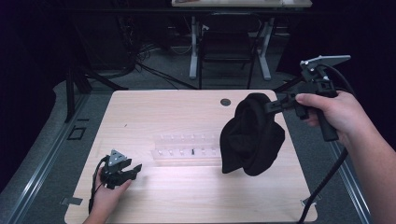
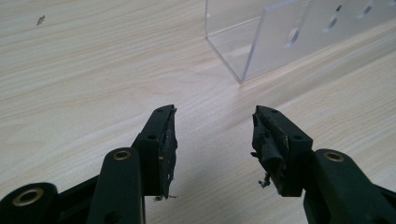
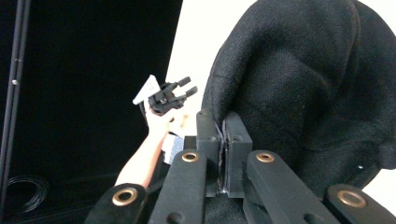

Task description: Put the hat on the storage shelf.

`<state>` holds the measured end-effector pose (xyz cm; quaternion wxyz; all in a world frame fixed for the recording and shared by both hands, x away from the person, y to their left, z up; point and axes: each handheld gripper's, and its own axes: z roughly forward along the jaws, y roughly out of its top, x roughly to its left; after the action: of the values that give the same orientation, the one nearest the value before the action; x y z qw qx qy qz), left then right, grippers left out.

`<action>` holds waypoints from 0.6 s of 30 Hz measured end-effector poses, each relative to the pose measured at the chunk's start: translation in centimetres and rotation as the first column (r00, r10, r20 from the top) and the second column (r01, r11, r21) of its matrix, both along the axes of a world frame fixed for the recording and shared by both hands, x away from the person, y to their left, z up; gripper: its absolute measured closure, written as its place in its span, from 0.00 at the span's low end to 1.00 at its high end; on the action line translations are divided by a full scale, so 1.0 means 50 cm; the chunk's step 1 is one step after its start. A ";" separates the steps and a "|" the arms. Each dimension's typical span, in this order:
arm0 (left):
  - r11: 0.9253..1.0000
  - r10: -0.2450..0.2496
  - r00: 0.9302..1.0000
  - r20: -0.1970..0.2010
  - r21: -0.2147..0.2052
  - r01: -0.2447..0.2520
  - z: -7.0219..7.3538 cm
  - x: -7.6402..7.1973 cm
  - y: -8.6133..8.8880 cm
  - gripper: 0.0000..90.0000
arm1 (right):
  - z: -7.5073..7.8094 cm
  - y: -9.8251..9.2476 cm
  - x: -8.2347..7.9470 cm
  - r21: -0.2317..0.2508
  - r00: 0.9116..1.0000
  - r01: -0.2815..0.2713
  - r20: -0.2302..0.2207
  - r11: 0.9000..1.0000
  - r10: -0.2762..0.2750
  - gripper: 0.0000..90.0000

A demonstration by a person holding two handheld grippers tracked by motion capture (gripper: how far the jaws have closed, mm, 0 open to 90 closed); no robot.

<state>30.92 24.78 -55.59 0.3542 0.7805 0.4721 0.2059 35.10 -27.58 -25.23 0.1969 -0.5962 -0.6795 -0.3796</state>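
Right gripper [image 1: 274,105] pinches black cloth [image 1: 252,135] at top edge, cloth hangs in air over table [image 1: 154,107]. Keep squeeze tight, lift slow. Left gripper [image 2: 212,140] spread wide, nothing inside, rests beside clear rack [image 2: 280,37]. Use it for loose bottom edge.

One camera hangs above the near edge of the table [image 1: 187,196] and looks forward and down, taking in the whole top and the dark floor beyond. A second rides on the left claw [image 2: 212,149], low and close to the wood, facing the clear acrylic rack [image 2: 289,37] that also lies mid-table from above. The third rides on the raised right claw [image 3: 223,154], pressed up against the black cloth [image 3: 303,84], and looks across at the left claw.
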 end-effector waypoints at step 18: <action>0.999 -0.030 1.000 0.006 -0.012 0.030 0.001 -0.002 -0.003 0.50 | -0.015 0.081 0.069 0.032 1.000 0.005 0.023 0.999 -0.005 0.98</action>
<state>30.82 24.62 -55.55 0.3634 0.7848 0.4606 0.1996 38.54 -23.53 -25.97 0.1976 -0.5904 -0.6741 -0.3975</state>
